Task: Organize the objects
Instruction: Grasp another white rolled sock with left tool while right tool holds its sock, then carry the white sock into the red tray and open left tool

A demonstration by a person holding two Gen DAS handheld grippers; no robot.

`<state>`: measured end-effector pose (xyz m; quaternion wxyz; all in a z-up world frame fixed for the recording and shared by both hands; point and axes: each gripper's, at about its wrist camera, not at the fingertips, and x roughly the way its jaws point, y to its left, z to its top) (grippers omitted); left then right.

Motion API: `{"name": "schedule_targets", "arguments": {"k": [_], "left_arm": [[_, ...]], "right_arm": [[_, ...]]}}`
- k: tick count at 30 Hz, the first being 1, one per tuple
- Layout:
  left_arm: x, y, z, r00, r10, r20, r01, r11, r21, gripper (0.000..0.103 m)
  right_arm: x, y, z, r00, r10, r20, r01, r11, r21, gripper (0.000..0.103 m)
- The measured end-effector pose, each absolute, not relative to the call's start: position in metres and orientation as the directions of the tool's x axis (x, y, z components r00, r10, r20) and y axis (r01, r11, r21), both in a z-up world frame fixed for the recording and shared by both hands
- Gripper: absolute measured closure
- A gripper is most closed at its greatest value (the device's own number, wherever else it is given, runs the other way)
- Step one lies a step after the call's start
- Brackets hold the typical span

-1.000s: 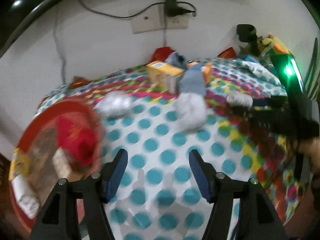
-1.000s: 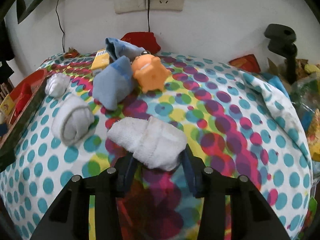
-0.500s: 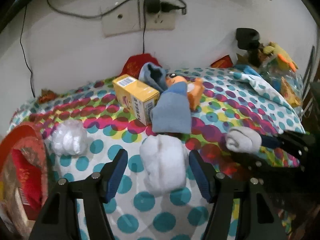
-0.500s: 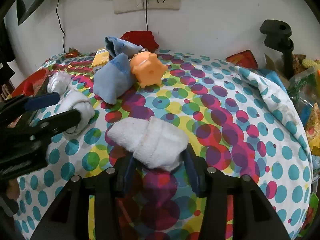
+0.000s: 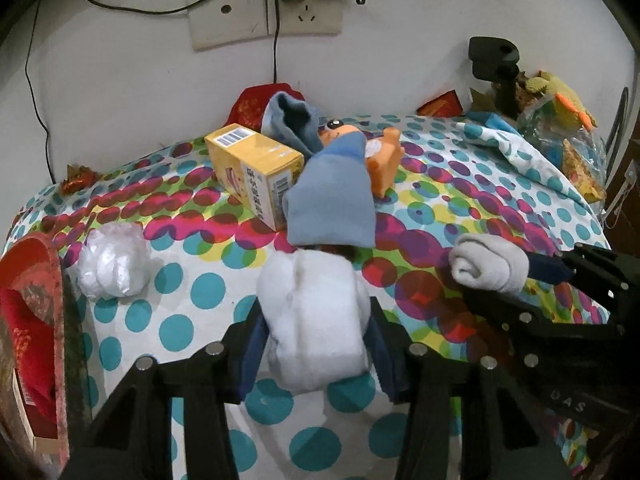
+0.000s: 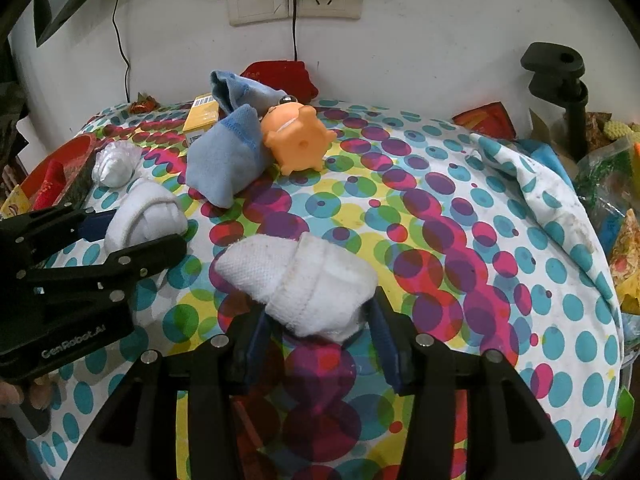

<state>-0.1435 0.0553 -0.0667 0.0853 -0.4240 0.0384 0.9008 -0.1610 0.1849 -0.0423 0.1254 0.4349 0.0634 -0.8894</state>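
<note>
Both tongs are busy at once here. The left tongs (image 5: 316, 344) have just been closing, and now they're pinching a fluffy white sock roll (image 5: 314, 320) that sits on the polka-dot cloth (image 5: 192, 292), pads pressed into both of its sides. From that camera, a folded blue sock (image 5: 330, 196) lies right behind the roll at 12 o'clock, leaning on a yellow box (image 5: 256, 168) at about 11. An orange toy pig (image 5: 382, 160) peeks out behind the blue sock at 1 o'clock, and a crumpled white plastic ball (image 5: 114, 260) sits off at 10 o'clock, near a red tray (image 5: 24, 300) at the cloth's edge.

The right tongs (image 6: 316, 340) are clamped on another rolled white sock (image 6: 304, 284), their pads pressing its near end (its far end pokes out toward 10 o'clock). In the right view the left tongs come in from 9 o'clock with their own roll between the fingers, and the pig and blue sock sit touching each other up at 11 o'clock. The wall socket (image 6: 296, 0) is straight up at 12.
</note>
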Motion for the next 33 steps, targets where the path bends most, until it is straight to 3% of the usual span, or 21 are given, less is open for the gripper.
{"name": "schedule_targets", "arguments": {"k": [12,21,33], "left_arm": [[-0.100,0.047,-0.059,-0.634,0.061,-0.771,-0.196,-0.977,0.084,0.056],[-0.057,0.018,-0.041,-0.632,0.044,-0.773,-0.164,-0.983,0.078,0.056],[-0.025,-0.064,0.000,-0.678,-0.091,-0.729,0.015,-0.994,0.110,0.055]], "right_arm": [[-0.161,0.185,-0.042,-0.591,-0.167,-0.790,0.278,-0.961,-0.005,0.056],[-0.161,0.185,-0.042,-0.591,-0.167,-0.790,0.278,-0.961,-0.005,0.056],[-0.161,0.185,-0.042,-0.591,-0.166,-0.790,0.277,-0.961,-0.005,0.056]]}}
